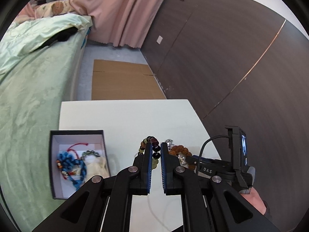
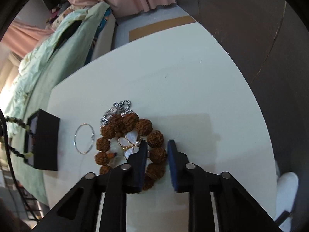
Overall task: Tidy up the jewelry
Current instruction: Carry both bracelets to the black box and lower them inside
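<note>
Left claw (image 1: 154,150) pinches a beaded bracelet (image 1: 152,145), lifted just right of the open box (image 1: 77,133); next, lower it inside. Right claw (image 2: 156,145) straddles the walnut-bead bracelet (image 2: 133,123) on the table (image 2: 193,77), pads apparently not yet pressing.

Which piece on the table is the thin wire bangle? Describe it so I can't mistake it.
On the white table, look between the black box and the pile of big brown seed beads. The bangle lies flat there, alone: a bare, thin silver hoop, no beads or stones.
</note>
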`<action>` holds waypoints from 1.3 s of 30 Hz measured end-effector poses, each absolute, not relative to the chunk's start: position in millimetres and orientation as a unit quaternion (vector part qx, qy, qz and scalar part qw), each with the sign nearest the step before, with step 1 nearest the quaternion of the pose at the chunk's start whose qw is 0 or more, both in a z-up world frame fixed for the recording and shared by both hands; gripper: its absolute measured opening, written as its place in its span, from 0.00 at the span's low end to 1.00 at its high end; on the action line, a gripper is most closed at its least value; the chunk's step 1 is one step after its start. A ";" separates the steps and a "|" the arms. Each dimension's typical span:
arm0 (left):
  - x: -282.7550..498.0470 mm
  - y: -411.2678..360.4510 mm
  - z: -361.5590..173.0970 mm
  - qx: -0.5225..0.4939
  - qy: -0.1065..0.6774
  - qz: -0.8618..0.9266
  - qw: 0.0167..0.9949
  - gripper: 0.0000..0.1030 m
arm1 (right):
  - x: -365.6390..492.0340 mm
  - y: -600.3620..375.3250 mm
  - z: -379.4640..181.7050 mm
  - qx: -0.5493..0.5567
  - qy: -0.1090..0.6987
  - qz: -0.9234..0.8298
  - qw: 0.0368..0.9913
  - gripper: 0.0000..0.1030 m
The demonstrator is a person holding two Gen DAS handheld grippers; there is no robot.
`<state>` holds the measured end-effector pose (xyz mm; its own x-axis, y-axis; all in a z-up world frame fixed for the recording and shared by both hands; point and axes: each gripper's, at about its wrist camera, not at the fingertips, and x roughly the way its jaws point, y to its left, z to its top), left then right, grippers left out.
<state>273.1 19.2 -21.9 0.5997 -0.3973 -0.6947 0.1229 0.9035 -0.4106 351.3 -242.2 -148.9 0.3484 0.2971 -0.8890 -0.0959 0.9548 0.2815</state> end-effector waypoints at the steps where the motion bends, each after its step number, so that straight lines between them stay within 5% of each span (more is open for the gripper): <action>1: 272.8 22.5 -20.4 -0.163 0.420 -0.146 0.881 0.08 | 350.1 -245.6 -148.1 0.096 0.557 0.123 0.816 0.19; 24: 253.2 95.4 -27.5 -0.207 0.393 -0.112 0.889 0.09 | 310.5 -220.6 -45.4 0.160 0.443 0.233 0.851 0.18; 26: 255.0 101.0 -34.3 -0.227 0.398 -0.125 0.880 0.20 | 309.2 -211.7 -35.0 0.151 0.436 0.240 0.854 0.18; 28: 256.6 106.4 -41.8 -0.241 0.411 -0.120 0.871 0.67 | 307.3 -202.5 -25.7 0.144 0.430 0.252 0.855 0.18; 29: 254.1 108.4 -41.2 -0.241 0.406 -0.116 0.874 0.74 | 307.1 -197.5 -21.6 0.141 0.427 0.258 0.855 0.18; 39: 234.1 138.5 -15.2 -0.217 0.357 -0.069 0.906 0.79 | 309.3 -120.5 -7.7 0.127 0.434 0.331 0.828 0.18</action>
<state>234.1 138.5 -15.2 0.7360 -0.2801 -0.6163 -0.0301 0.8959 -0.4432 309.3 -120.5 -7.7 0.4047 0.6584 -0.6347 -0.4384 0.7487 0.4972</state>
